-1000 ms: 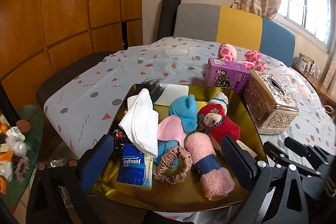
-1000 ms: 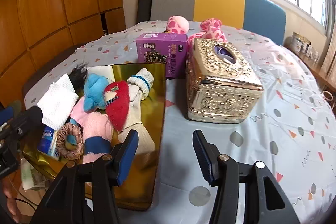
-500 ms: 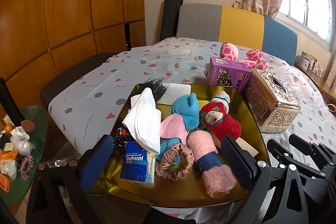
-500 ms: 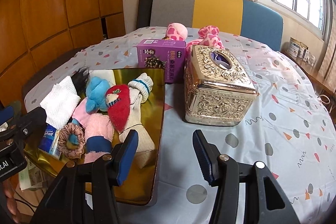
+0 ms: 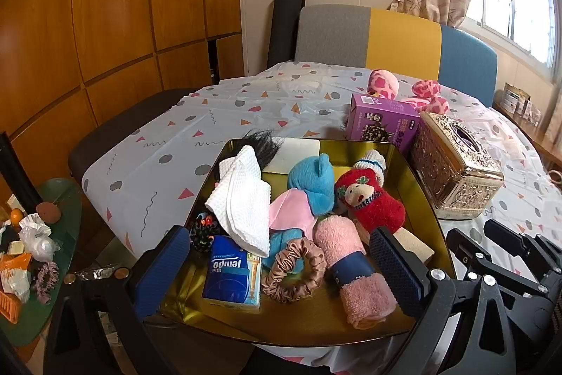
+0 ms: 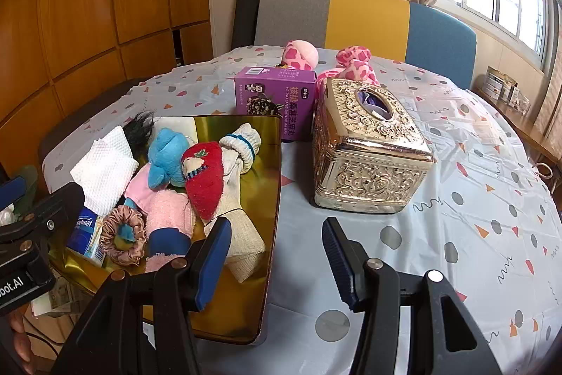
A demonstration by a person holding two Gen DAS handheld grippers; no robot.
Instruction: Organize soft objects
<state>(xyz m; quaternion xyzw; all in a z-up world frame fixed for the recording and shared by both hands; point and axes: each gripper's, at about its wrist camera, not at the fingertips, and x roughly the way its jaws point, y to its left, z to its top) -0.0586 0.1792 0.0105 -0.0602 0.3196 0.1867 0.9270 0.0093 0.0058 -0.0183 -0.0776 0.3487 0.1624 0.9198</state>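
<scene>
A gold tray (image 5: 418, 164) (image 6: 272, 185) at the table's near edge holds soft things: a white waffle cloth (image 5: 242, 199), a blue plush (image 5: 314, 181), a red plush toy (image 5: 372, 202), a rolled pink towel (image 5: 354, 266), a brown scrunchie (image 5: 293, 269) and a blue tissue pack (image 5: 230, 273). My left gripper (image 5: 277, 266) is open, above the tray's near end, empty. My right gripper (image 6: 277, 255) is open and empty, over the tray's right rim. A pink spotted plush (image 6: 351, 62) lies at the back of the table.
A purple box (image 6: 274, 94) and an ornate gold tissue box (image 6: 365, 146) stand right of the tray. A chair with grey, yellow and blue back (image 6: 365, 16) is behind the table. A low green side table (image 5: 52, 234) with clutter is at the left.
Both grippers have pulled back and risen slightly, so the tray and table look a little farther off. Nothing in the tray has moved.
</scene>
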